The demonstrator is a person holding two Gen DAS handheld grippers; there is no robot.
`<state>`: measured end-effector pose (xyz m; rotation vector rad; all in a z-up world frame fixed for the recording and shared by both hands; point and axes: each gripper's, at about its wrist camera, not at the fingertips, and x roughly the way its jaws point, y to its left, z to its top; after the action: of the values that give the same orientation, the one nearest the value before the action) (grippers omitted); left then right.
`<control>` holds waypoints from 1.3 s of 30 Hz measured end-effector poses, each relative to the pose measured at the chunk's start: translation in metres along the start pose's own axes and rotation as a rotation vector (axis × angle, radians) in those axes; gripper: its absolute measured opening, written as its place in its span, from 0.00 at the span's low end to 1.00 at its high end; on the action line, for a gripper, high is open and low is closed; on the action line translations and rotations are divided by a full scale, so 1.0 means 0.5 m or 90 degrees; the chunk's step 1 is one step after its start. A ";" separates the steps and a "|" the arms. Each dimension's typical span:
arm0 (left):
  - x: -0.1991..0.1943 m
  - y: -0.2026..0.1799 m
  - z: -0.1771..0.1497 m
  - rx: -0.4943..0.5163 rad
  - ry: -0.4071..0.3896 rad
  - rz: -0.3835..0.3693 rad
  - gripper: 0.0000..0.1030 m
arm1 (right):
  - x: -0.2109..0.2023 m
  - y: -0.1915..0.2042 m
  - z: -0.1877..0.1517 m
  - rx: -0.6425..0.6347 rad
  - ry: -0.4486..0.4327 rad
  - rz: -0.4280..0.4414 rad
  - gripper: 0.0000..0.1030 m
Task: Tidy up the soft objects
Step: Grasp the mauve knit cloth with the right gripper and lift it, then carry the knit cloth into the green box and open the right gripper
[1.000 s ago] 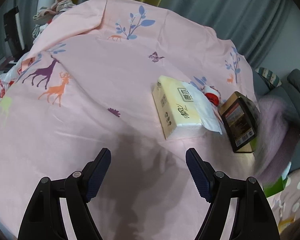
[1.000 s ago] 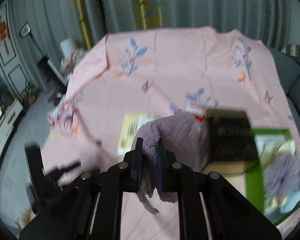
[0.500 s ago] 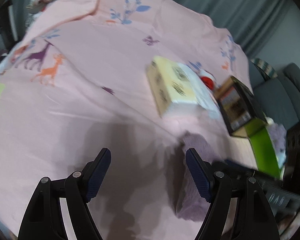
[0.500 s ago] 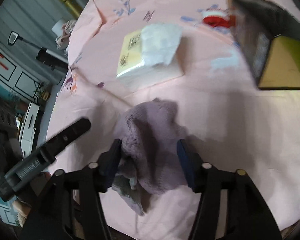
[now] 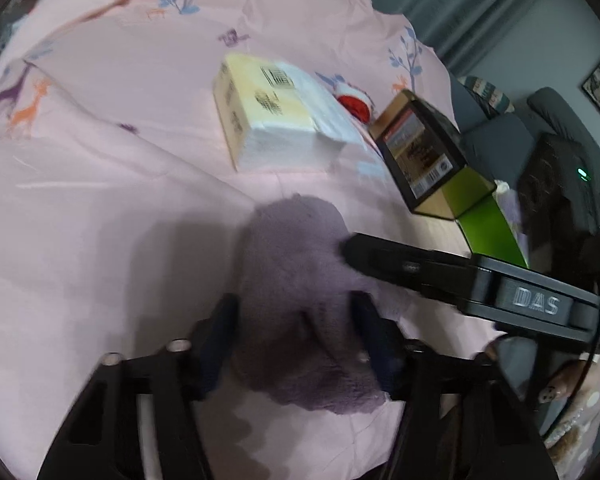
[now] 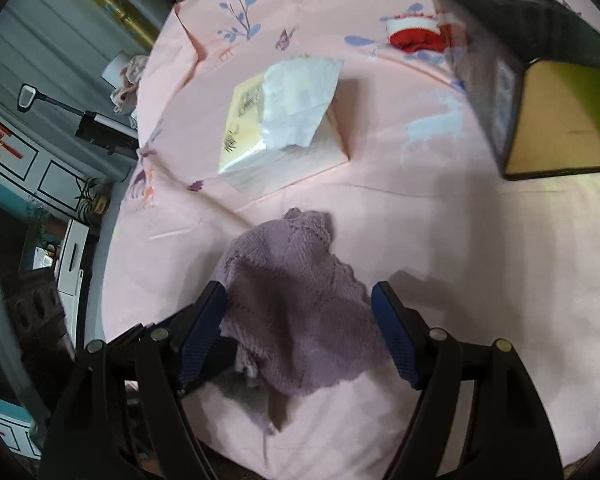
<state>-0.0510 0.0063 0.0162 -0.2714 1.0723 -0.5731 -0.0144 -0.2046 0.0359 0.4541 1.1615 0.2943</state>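
Note:
A mauve knitted cloth (image 5: 296,300) lies bunched on the pink printed sheet (image 5: 100,200) near its front edge. My left gripper (image 5: 300,340) is around the cloth's near end, its blue pads close to the fabric on both sides; motion blur hides whether they grip. My right gripper (image 6: 300,332) is open, its jaws straddling the same cloth (image 6: 296,304) from the other side. One right finger (image 5: 420,268) reaches across the cloth in the left wrist view.
A yellow tissue pack (image 5: 276,116) lies beyond the cloth. A dark box with a green inside (image 5: 432,160) lies on its side at the right, more soft things behind it. A red and white item (image 6: 416,36) lies further back. Grey sofa at far right.
My right gripper set the cloth down on the sheet and opened. My left gripper moved forward onto the cloth and its jaws narrowed around it.

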 end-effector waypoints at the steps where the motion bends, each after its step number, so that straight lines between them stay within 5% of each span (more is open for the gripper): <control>1: 0.008 -0.003 -0.002 0.000 0.007 -0.004 0.46 | 0.012 -0.005 -0.002 0.007 0.012 0.007 0.74; 4: 0.015 -0.025 -0.007 0.032 -0.006 0.005 0.39 | 0.012 0.000 -0.006 -0.009 -0.005 0.016 0.72; 10: 0.016 -0.056 -0.010 0.067 -0.023 0.017 0.35 | 0.022 0.009 -0.020 -0.017 0.006 0.063 0.38; 13: 0.000 -0.077 -0.007 0.084 -0.042 0.018 0.35 | 0.002 0.013 -0.021 -0.022 -0.011 0.076 0.31; 28: -0.114 -0.370 0.117 0.250 -0.217 -0.083 0.35 | -0.365 -0.028 0.054 -0.069 -0.289 0.027 0.31; 39: -0.012 -0.593 0.166 0.355 -0.201 -0.169 0.35 | -0.525 -0.187 0.077 -0.006 -0.418 -0.056 0.32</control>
<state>-0.0711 -0.2397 0.2003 -0.0092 0.5427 -1.0042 -0.0780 -0.4115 0.2158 0.4437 0.5361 0.0602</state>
